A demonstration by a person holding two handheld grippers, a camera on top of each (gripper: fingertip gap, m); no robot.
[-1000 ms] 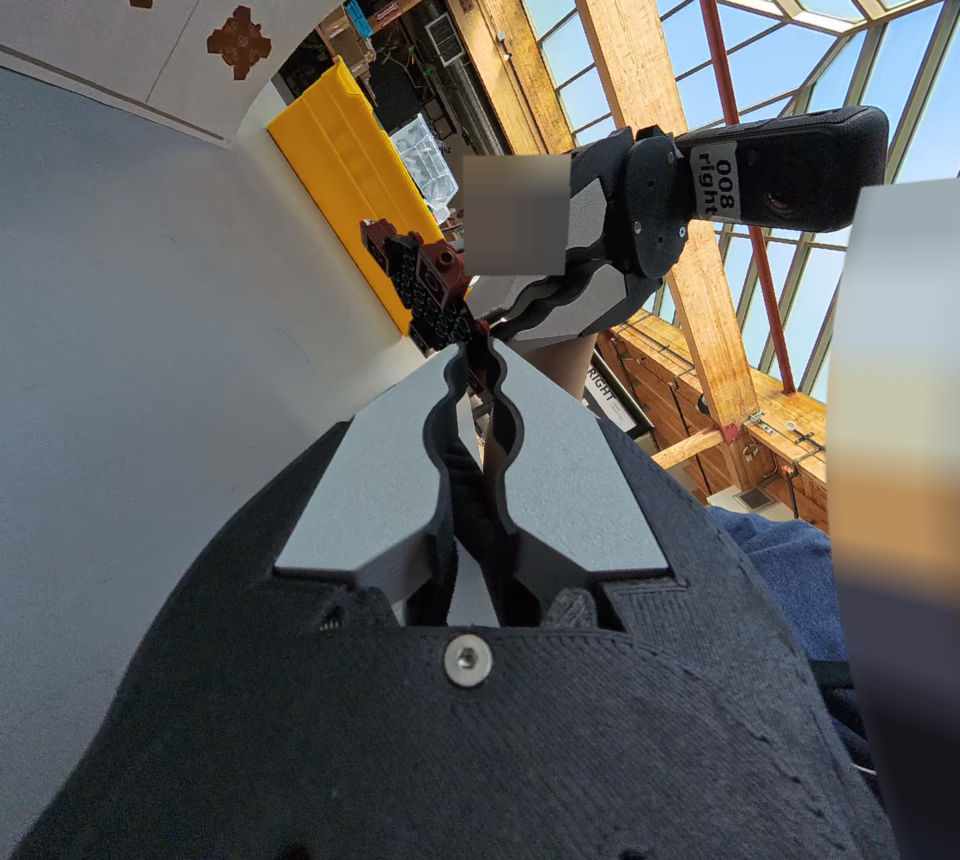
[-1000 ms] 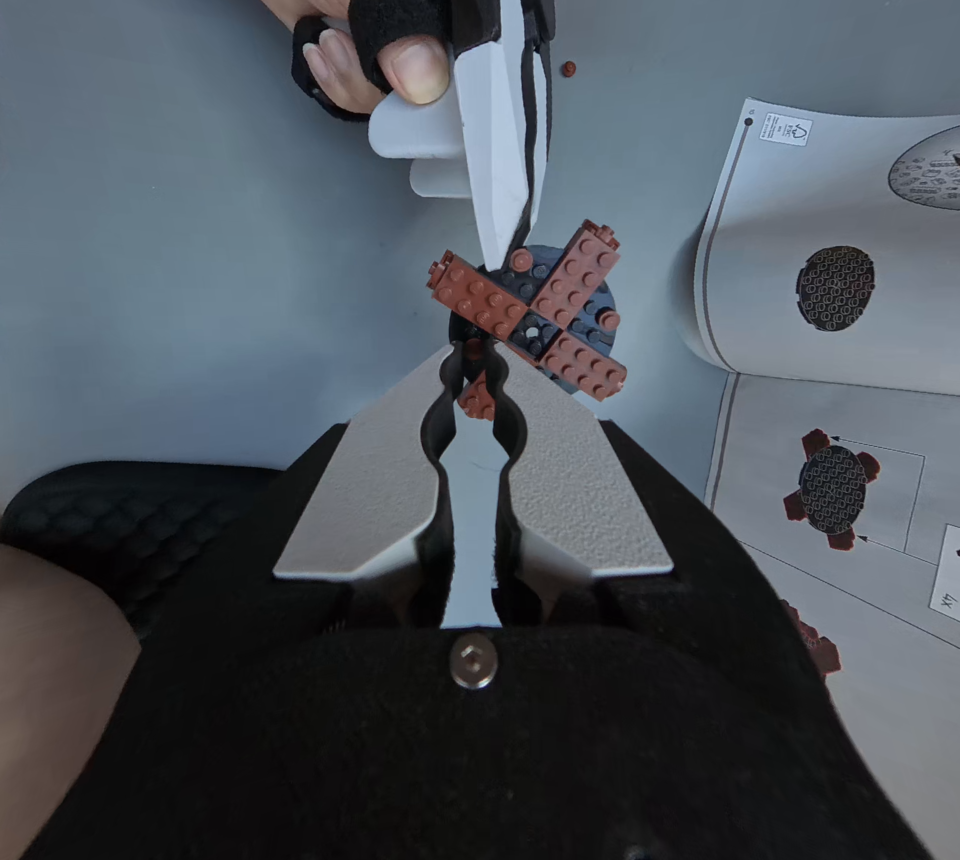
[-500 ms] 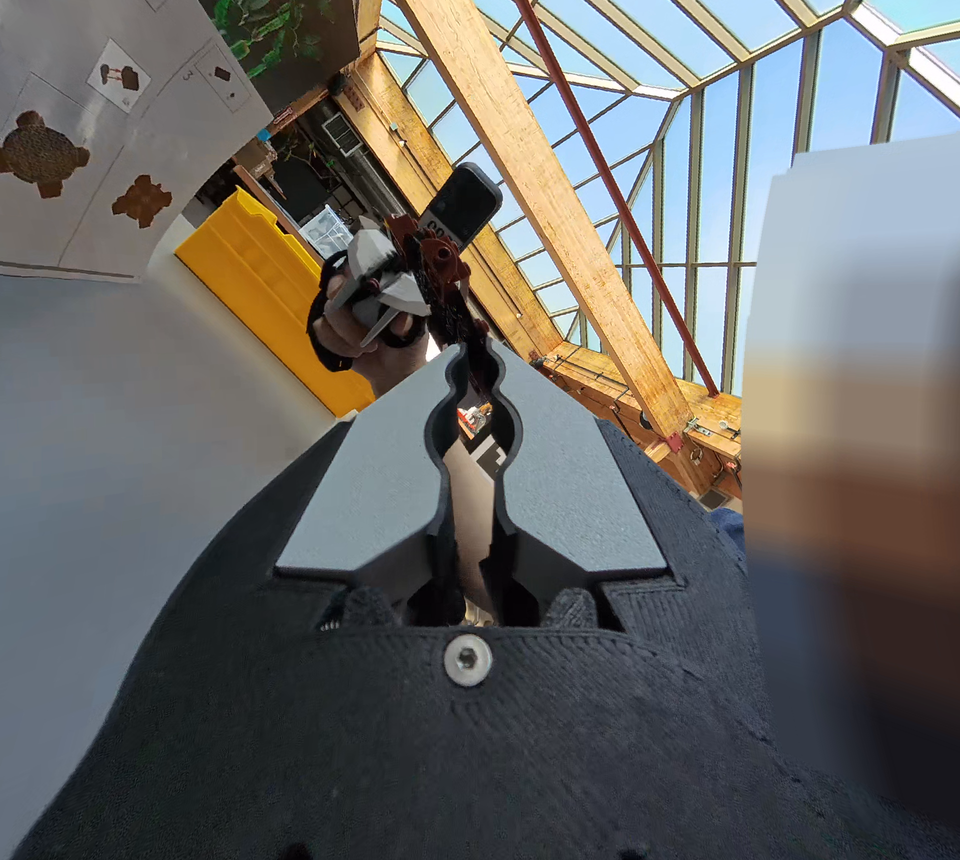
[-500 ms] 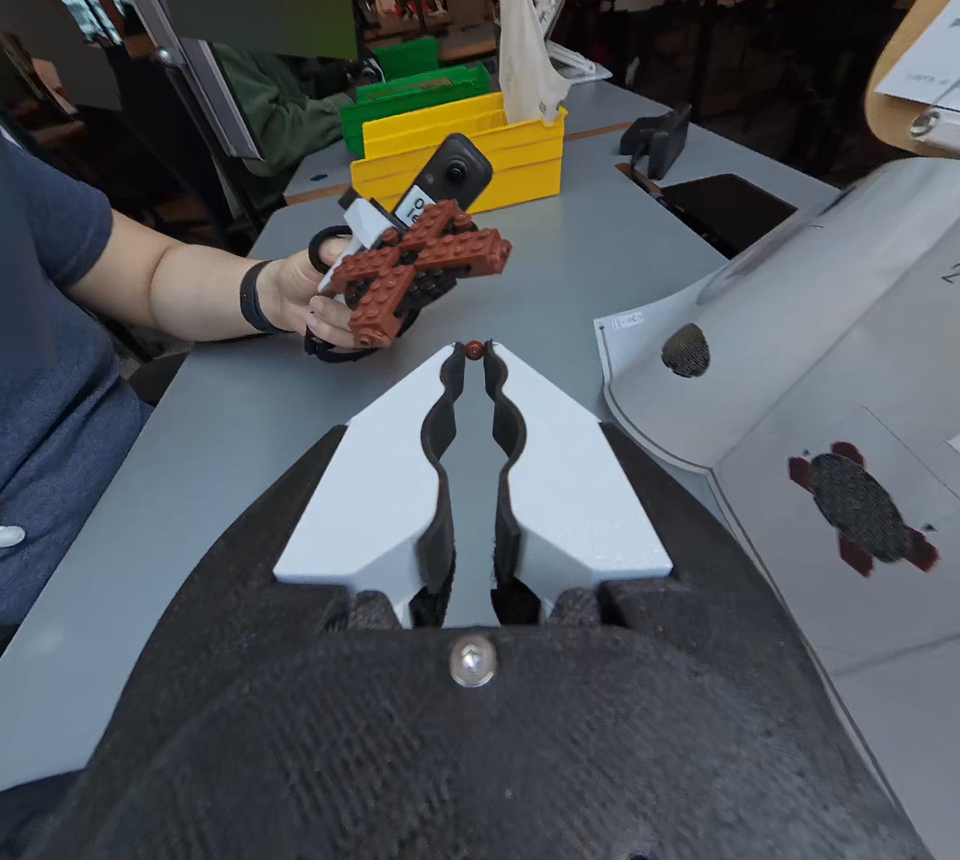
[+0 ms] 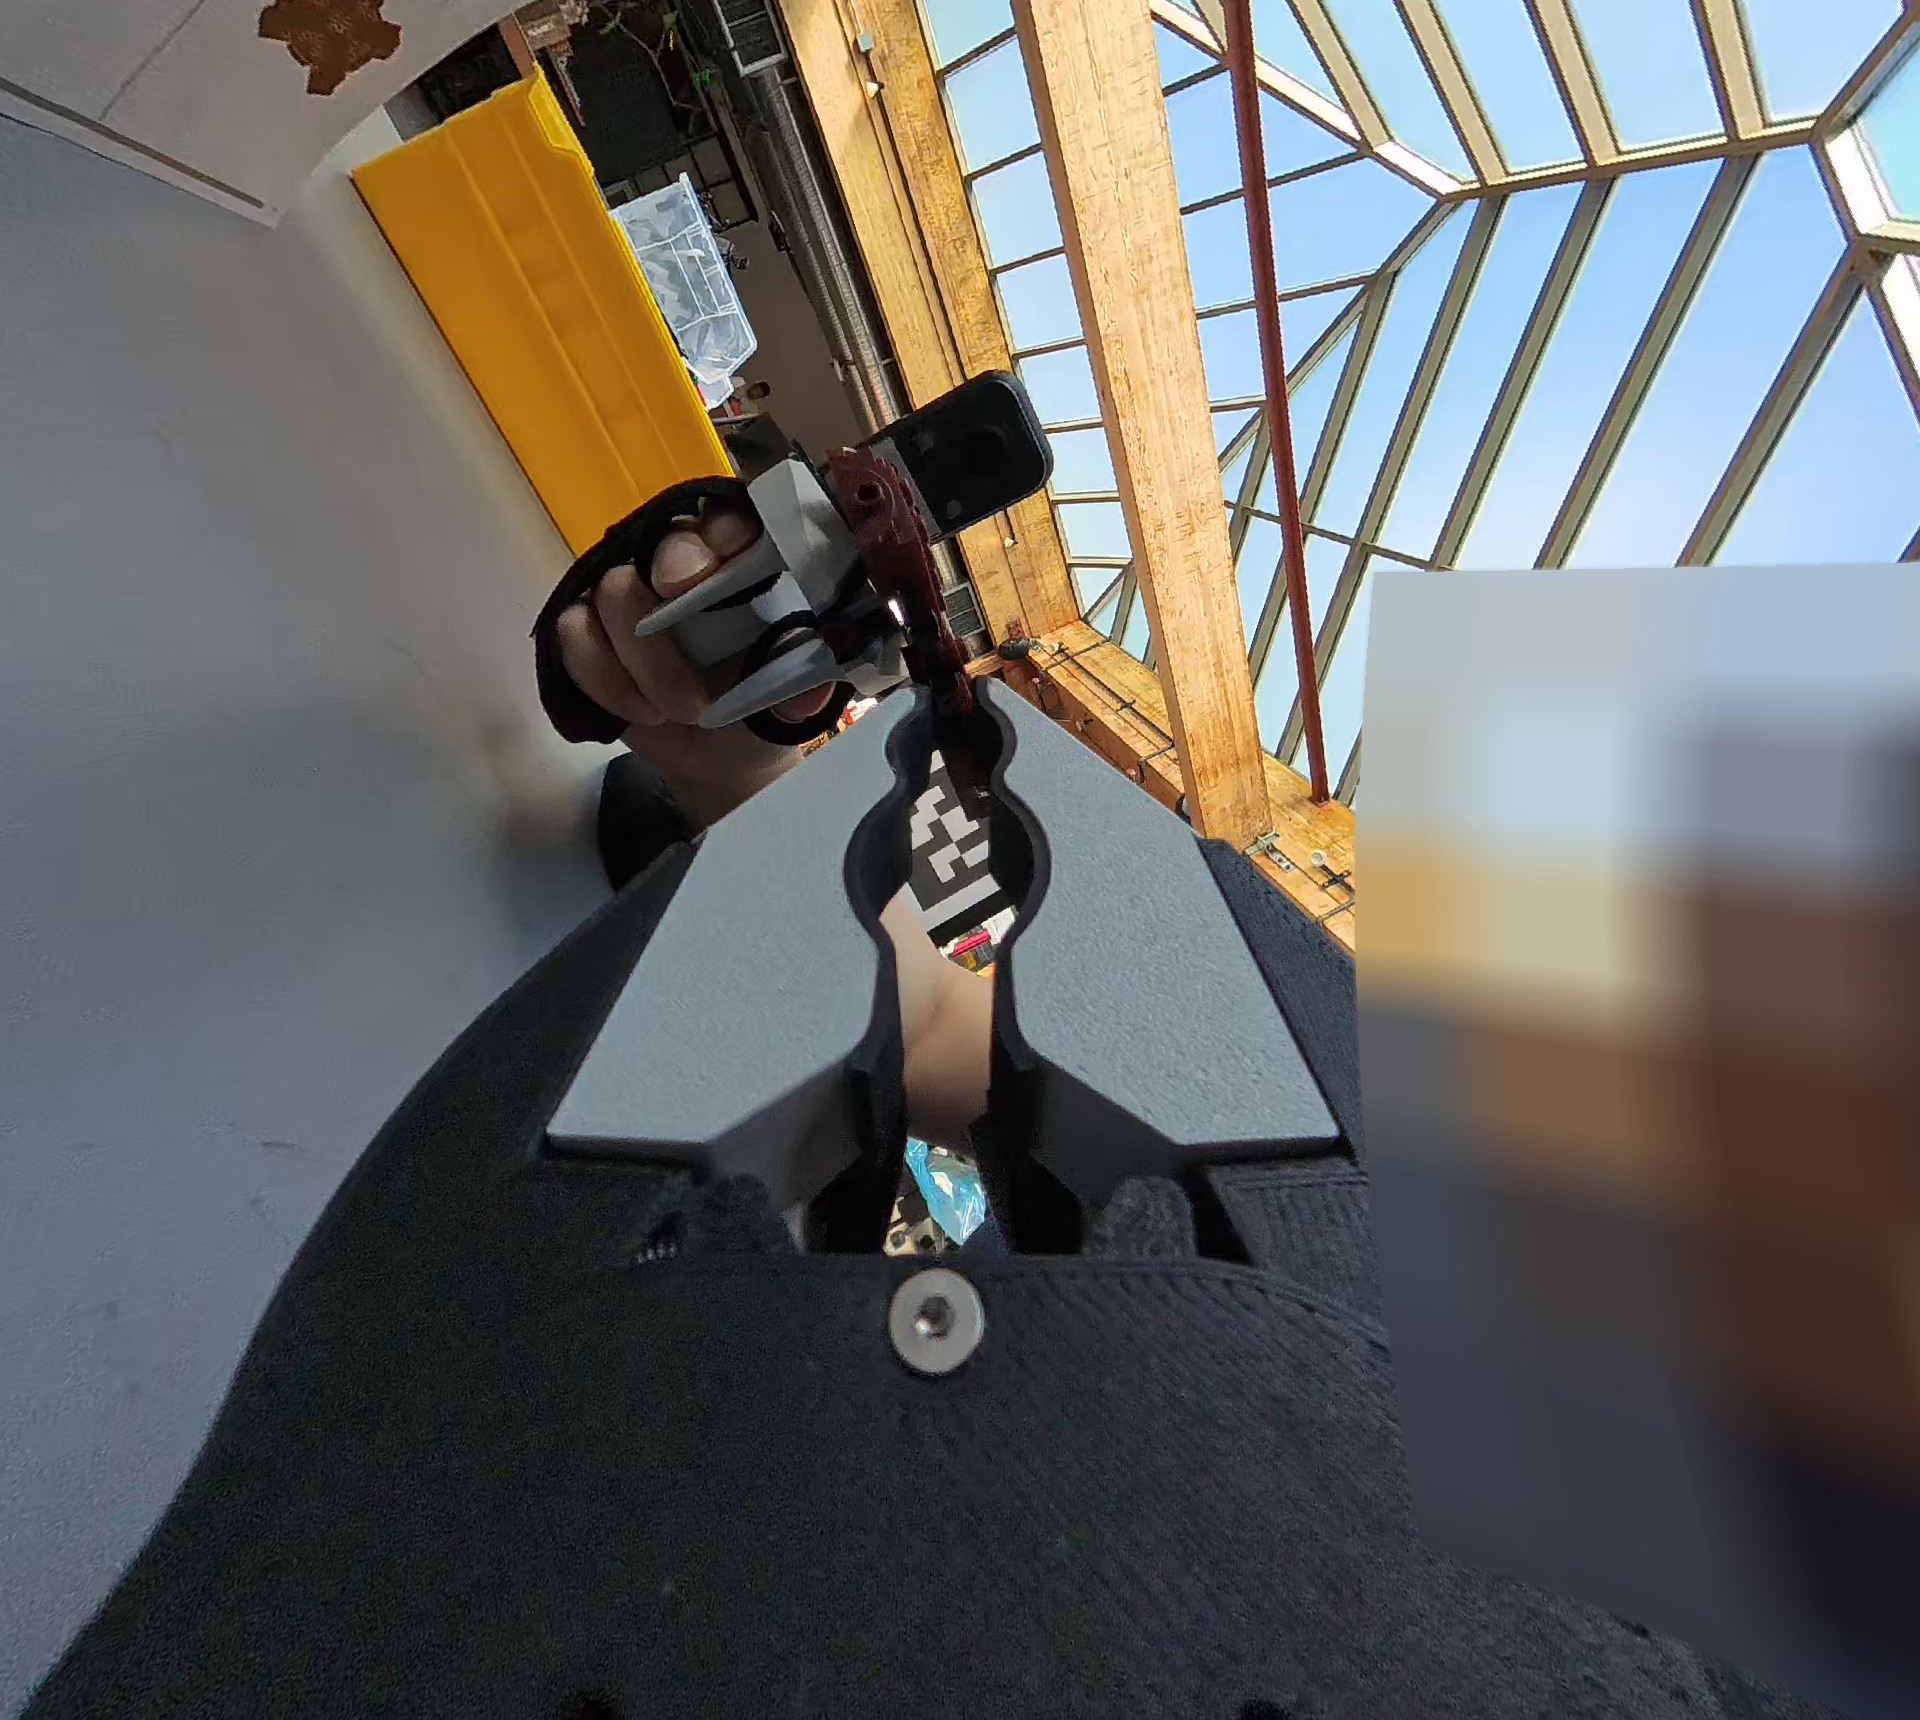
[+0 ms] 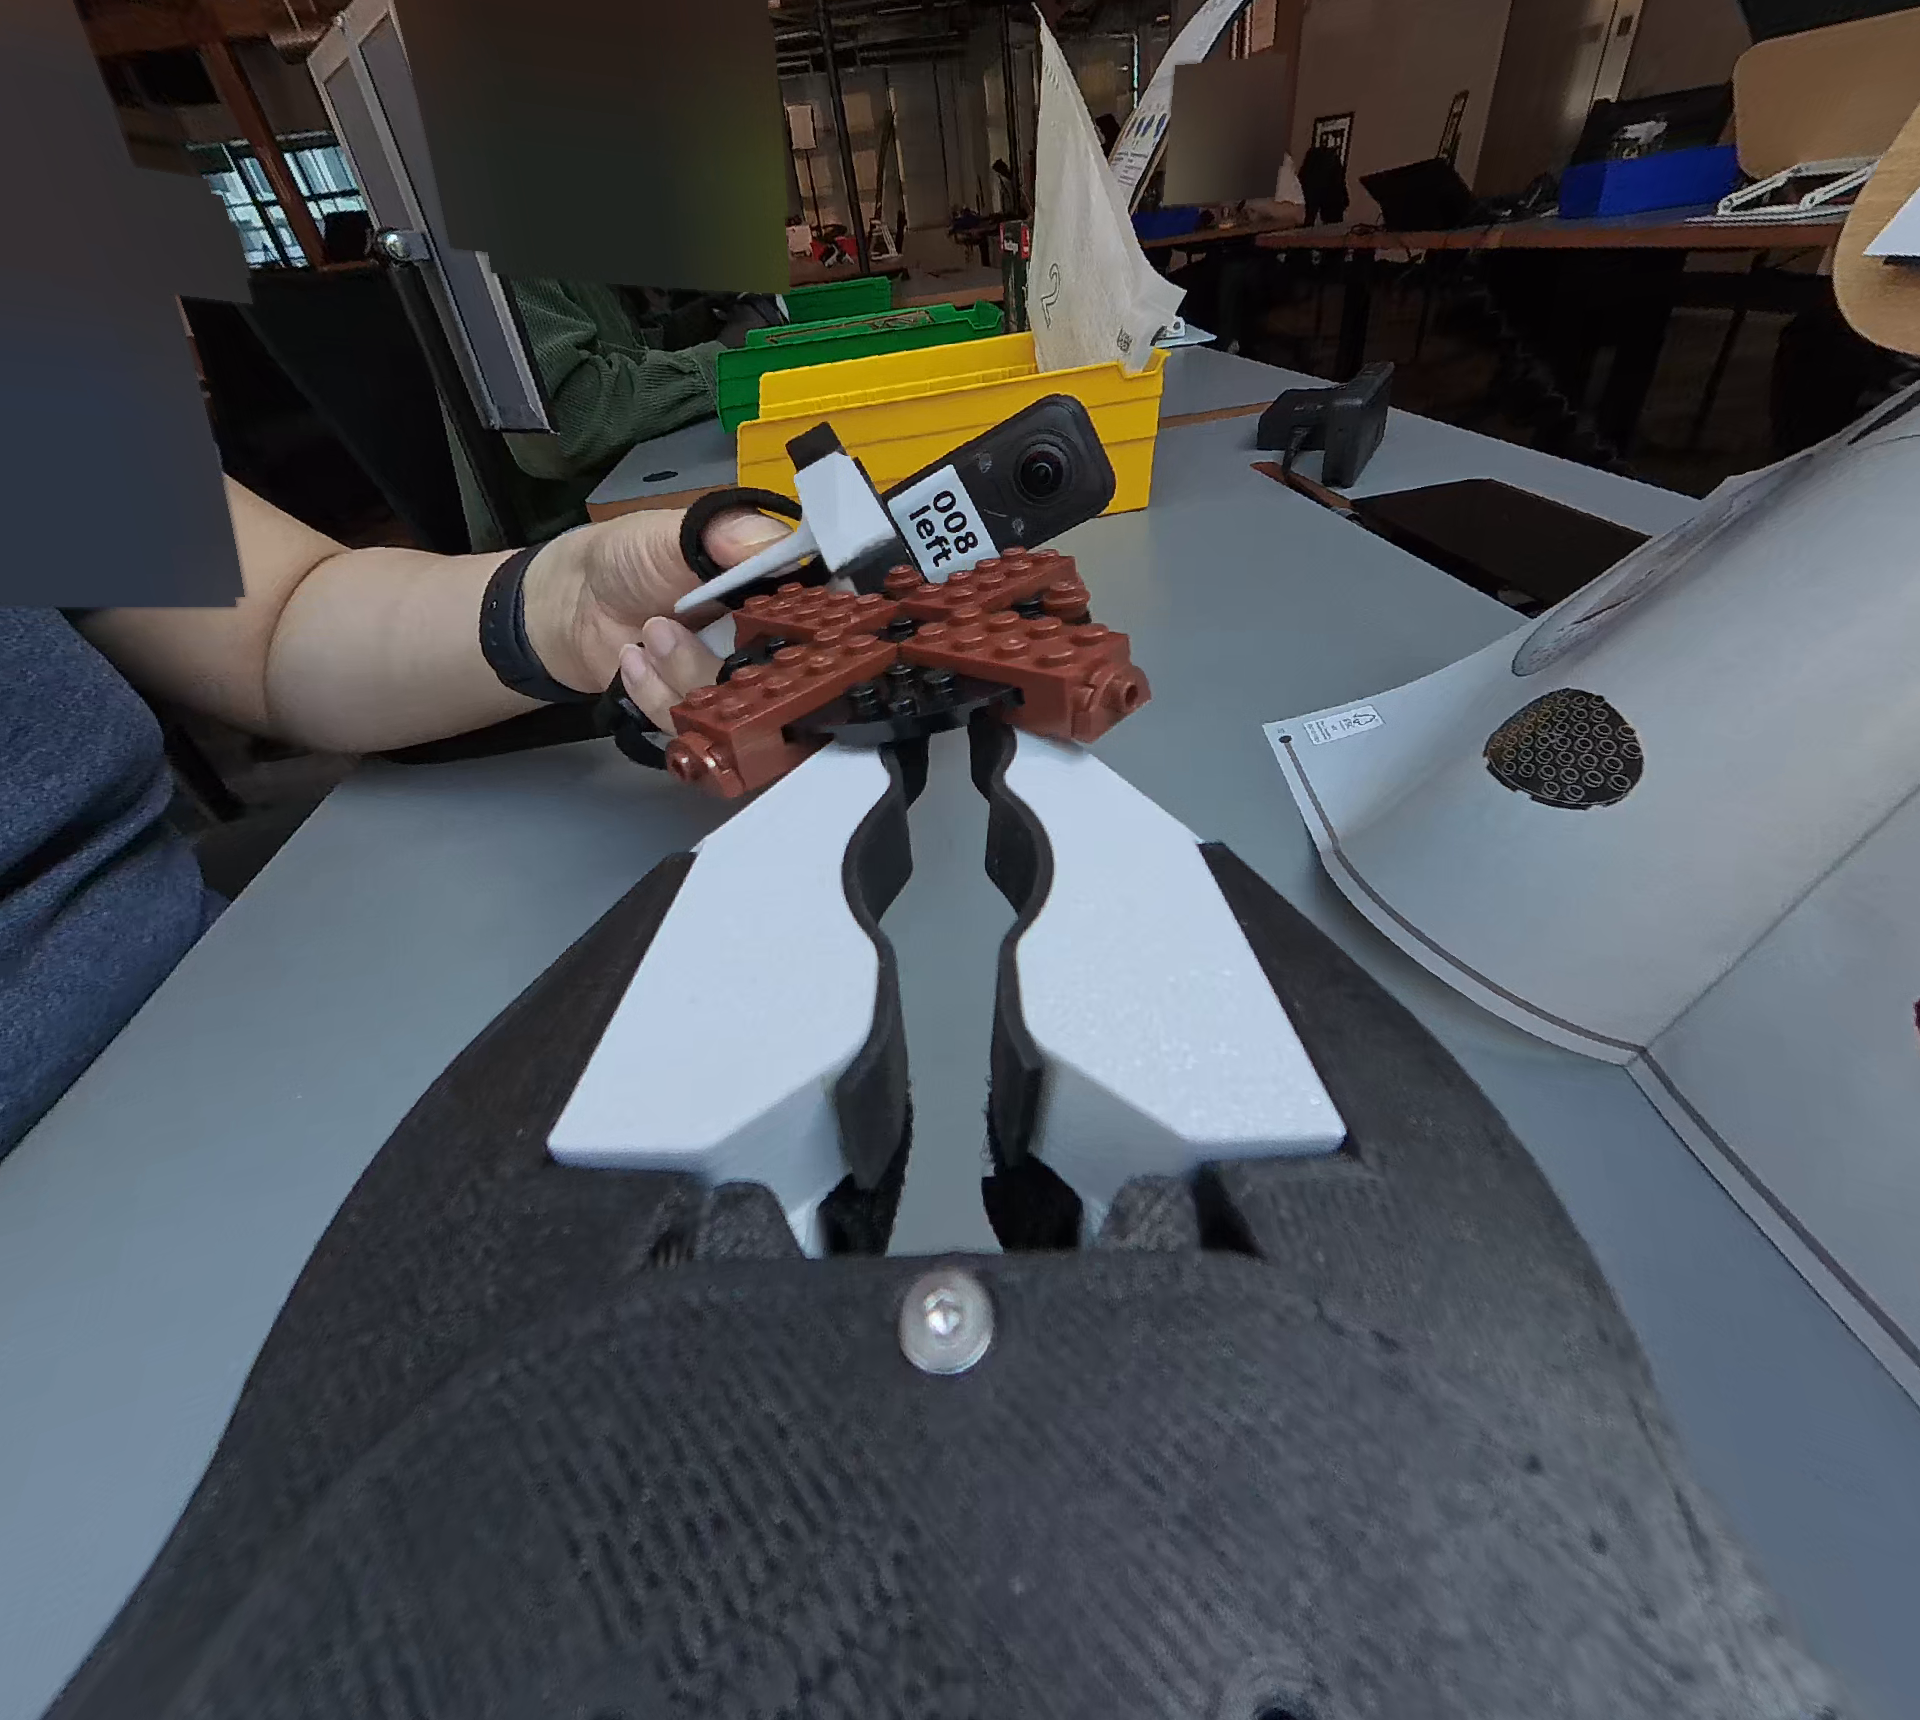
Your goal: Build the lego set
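The lego assembly is a black round plate with red-brown plates crossed on top, held level in the air above the table. My left gripper is shut on its edge; in the left wrist view the assembly is edge-on. My right gripper has its tips hidden under the near rim of the assembly. Its jaws stand a narrow gap apart, as they did when they held a small brown round stud. The stud is hidden now. The right gripper also shows from the front, beside the assembly.
The instruction booklet lies open at the right on the grey table. A yellow bin with a paper bag and a green bin stand behind. The person's forearm reaches in from the left. Both grippers' tips are close together, under 4 cm apart.
My right gripper pulled away from the assembly with a small brown stud in its tips, then moved back in until its tips sat under the plate's rim. My left gripper kept hold of the assembly.
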